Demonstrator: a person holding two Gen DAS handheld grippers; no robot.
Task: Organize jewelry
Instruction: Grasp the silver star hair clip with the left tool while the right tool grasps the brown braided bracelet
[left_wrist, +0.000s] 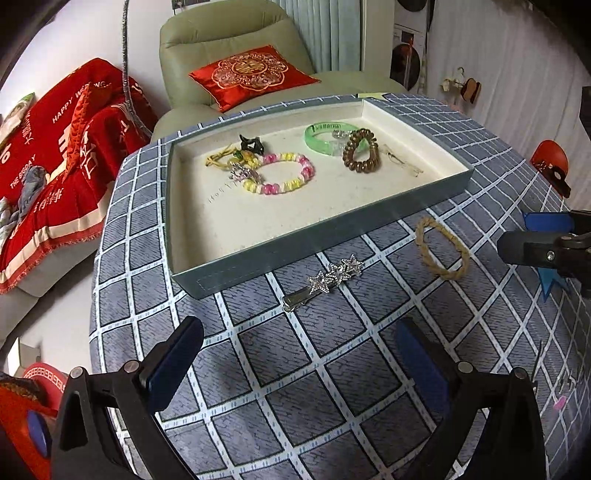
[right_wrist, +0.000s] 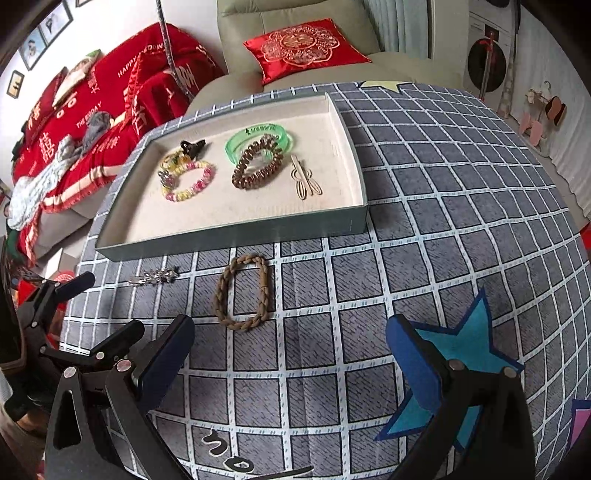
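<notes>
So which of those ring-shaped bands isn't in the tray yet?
The tan braided band: it lies on the checked cloth, while the green bangle, brown coil tie and beaded bracelet are in the tray.

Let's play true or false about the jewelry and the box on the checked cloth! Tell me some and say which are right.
1. The silver star hair clip lies inside the shallow grey-blue box. False: it lies on the checked cloth, outside the box.
2. The tan braided rope bracelet lies on the cloth in front of the box. True.
3. The green translucent bangle is in the box. True.
4. The brown spiral hair tie is held by the right gripper. False: it rests in the box, and the gripper is open and empty.
5. The left gripper is open. True.
6. The pink and yellow beaded bracelet is on the cloth. False: it is in the box.
</notes>
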